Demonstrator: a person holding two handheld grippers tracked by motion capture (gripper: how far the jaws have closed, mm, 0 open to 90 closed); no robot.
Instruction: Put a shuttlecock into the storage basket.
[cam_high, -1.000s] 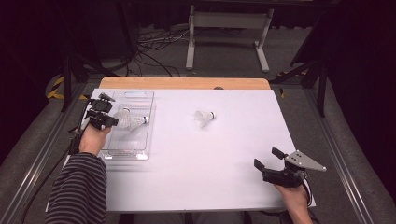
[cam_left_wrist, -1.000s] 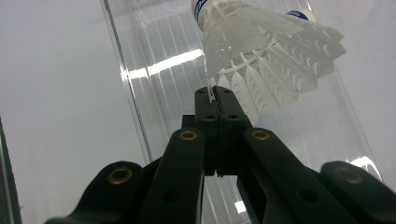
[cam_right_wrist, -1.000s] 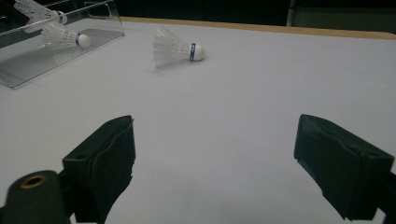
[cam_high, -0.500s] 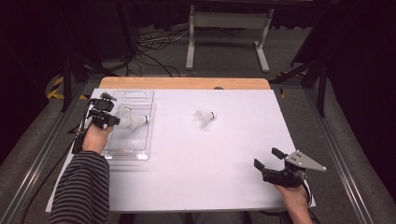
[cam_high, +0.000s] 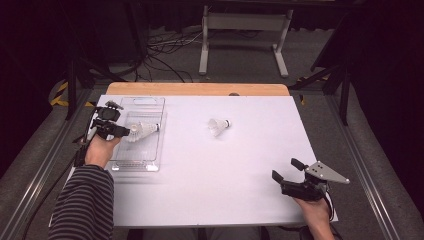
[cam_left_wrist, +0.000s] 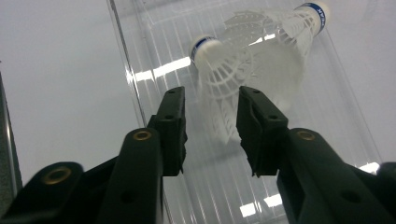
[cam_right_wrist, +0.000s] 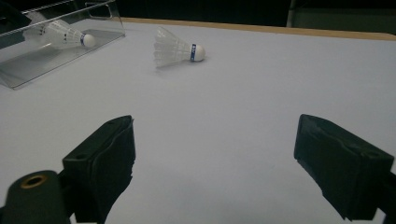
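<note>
left gripper (cam_high: 125, 132): sits over the clear tray at the table's left side, held by a hand in a striped sleeve; its jaws have just been opening and now stand apart.
shuttlecock between the jaws (cam_left_wrist: 219, 88): seen in the left gripper view, its white skirt lies in the gap between the two black pads, blurred; neither pad presses on it.
second shuttlecock in the tray (cam_left_wrist: 285, 32): lies just beyond the first, its blue-banded cork pointing to the upper right of the left gripper view; the two skirts overlap.
clear tray (cam_high: 150, 155): a ribbed, see-through box lying flat near the left edge of the white table (cam_high: 240, 180).
loose shuttlecock (cam_high: 219, 126): lies on its side on the bare table, well apart from the tray, cork toward the right.
right gripper (cam_high: 289, 174): at the near right corner of the table, well apart from all shuttlecocks; its jaws are spread wide with nothing between them.
</note>
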